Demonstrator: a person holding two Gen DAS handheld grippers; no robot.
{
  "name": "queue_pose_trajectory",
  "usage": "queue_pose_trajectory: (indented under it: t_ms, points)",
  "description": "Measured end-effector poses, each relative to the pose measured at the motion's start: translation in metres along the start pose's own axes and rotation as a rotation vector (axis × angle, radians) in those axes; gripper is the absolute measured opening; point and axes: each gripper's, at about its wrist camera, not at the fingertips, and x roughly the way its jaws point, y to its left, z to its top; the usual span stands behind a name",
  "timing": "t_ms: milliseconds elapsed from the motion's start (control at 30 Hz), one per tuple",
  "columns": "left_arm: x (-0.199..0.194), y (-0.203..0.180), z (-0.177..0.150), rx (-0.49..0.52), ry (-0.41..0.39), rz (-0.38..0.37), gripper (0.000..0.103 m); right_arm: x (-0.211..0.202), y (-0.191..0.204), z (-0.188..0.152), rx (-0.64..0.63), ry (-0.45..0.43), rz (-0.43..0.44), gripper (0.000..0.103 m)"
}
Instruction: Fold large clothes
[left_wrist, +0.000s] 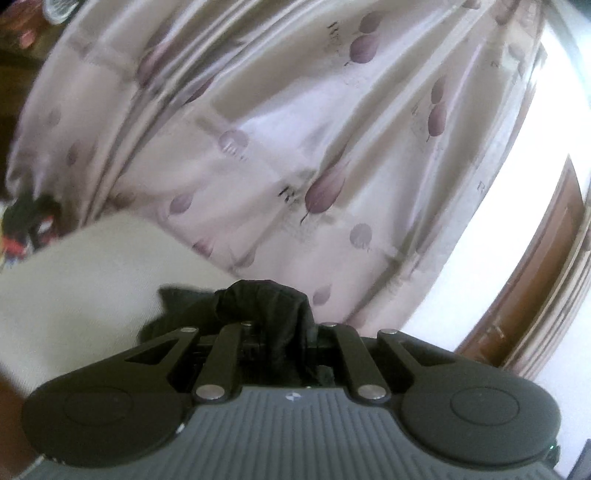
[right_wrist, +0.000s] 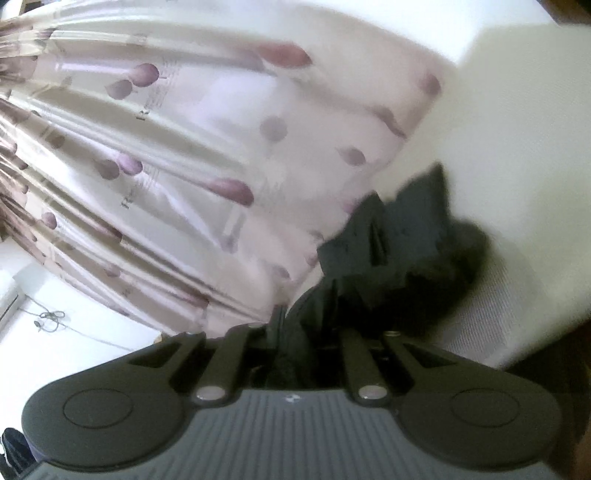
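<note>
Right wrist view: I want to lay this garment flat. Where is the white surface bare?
Bare white surface lies right of the black garment, which the right gripper pinches. The patterned curtain crowds the left. In the left view, the left gripper also grips it.

Daylight glows through curtain (left_wrist: 295, 129); blown-out white at right of left view; motion blur, fisheye bending edges.

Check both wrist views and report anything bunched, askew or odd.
The black garment is bunched and crumpled, not flat: a wad sits in the left hand-held gripper, and creased folds trail from the right hand-held gripper across the white surface. The curtain hangs normally.
</note>
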Motion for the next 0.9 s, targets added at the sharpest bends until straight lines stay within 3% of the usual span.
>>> queue_pose_trajectory:
  t_ms: [167,433,633,900]
  points:
    - [0.069,-0.005,0.023,0.061,-0.013,0.044,0.012,0.050,-0.010,0.054,-0.013,-0.013,-0.052,0.010]
    - [0.178,0.029,0.035,0.042,0.026,0.197,0.013,0.152,-0.043,0.121,0.018,0.004,-0.188,0.010]
    - [0.231,0.053,0.023,0.065,0.076,0.266,0.013,0.202,-0.080,0.134,0.072,0.029,-0.276,0.010]
    - [0.268,0.063,0.009,0.136,0.092,0.309,0.021,0.230,-0.112,0.131,0.122,0.045,-0.345,0.010]
